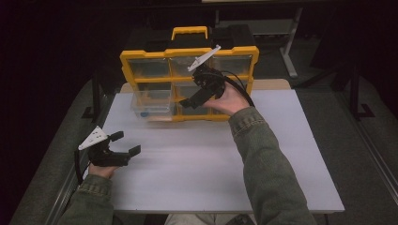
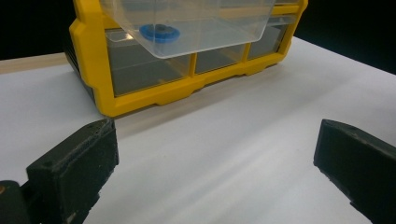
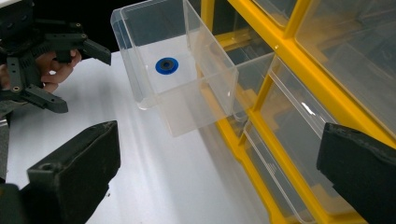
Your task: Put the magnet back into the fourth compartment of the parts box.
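A yellow organizer (image 1: 141, 55) with clear drawers stands at the back of the white table (image 1: 197, 164). One clear drawer (image 1: 152, 104) is pulled out at its left side, and a small blue ring (image 3: 166, 65) lies on the drawer's floor. My right gripper (image 1: 199, 89) hovers open in front of the organizer's middle drawers, holding nothing; in its own view the pulled-out drawer (image 3: 187, 93) is ahead and to the left. My left gripper (image 1: 126, 143) rests open near the table's left edge, pointing at the drawer (image 2: 187, 28) and the ring (image 2: 159, 33).
The organizer has a yellow carry handle (image 1: 189, 32) on top. Dark floor and table legs lie beyond the back edge. A wooden strip (image 1: 272, 84) runs behind the white surface.
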